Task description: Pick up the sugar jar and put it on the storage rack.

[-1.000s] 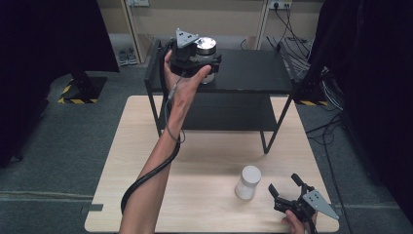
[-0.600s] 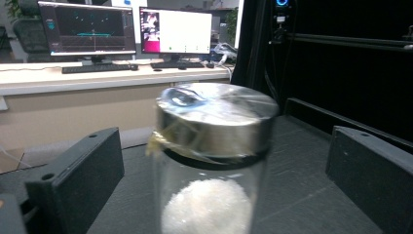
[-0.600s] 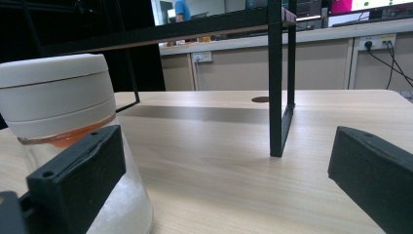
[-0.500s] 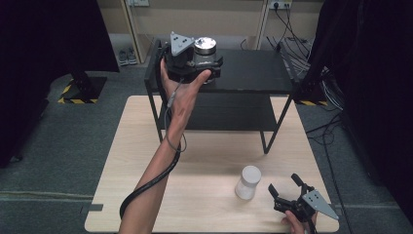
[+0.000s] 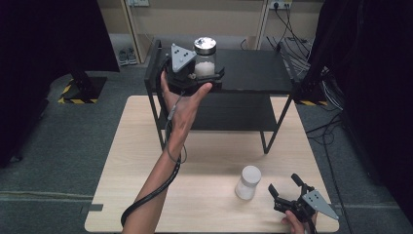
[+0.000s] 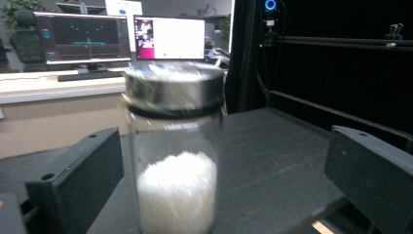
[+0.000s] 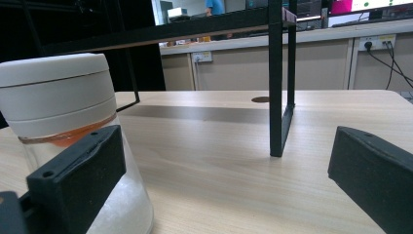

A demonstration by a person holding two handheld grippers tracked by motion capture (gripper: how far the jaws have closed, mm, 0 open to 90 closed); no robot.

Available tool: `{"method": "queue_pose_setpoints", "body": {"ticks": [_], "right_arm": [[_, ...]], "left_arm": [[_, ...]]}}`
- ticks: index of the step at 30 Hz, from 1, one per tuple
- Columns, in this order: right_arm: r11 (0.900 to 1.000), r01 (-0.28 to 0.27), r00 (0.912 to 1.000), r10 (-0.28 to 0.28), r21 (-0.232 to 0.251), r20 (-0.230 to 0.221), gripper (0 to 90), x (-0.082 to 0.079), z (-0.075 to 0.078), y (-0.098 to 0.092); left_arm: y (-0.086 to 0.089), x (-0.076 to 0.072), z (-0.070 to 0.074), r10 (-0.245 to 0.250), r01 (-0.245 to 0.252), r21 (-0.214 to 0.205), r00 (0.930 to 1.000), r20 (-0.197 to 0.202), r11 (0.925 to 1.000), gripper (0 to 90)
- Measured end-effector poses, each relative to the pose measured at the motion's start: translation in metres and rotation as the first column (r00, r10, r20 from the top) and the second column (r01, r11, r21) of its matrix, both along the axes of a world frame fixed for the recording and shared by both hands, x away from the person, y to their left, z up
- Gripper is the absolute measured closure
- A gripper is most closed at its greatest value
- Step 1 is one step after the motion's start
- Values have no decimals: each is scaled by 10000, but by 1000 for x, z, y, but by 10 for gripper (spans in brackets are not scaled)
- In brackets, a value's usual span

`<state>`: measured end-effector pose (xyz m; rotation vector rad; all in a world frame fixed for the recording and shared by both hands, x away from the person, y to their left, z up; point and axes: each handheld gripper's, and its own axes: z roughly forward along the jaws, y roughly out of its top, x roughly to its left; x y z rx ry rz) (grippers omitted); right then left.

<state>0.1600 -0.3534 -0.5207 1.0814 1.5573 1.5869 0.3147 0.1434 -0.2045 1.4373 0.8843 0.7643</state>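
Left gripper [image 5: 207,78], upper centre of the high view: jaws have just been opening and now stand spread, released, with the jar [image 5: 205,57] between them untouched, upright on the black shelf [image 5: 253,73]. Right gripper [image 5: 291,191], lower right: jaws spread, empty, just beside the white-lidded jar [image 5: 248,182] on the table [image 5: 141,161].

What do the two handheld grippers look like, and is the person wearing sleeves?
Both the left gripper and the right gripper are black with two blocky jaws and a grey three-cornered plate on top. A black cable trails along the left forearm, which is bare, no sleeve.
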Motion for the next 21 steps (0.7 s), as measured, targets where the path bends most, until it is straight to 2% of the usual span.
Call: {"method": "queue_pose_setpoints", "body": {"ticks": [8,12,21], "right_arm": [[10000,8,10000,-8,10,-1,4,0,0,0],[10000,2,10000,-2,-19,5,4,0,0,0],[10000,12,10000,-12,-28,7,4,0,0,0]], "left_arm": [[3,-13,-14,-160,159,74,9996,240,9998,1],[8,-19,-22,-321,322,-35,9991,276,9995,2],[11,-43,-52,-439,426,214,9970,640,9989,2]]}}
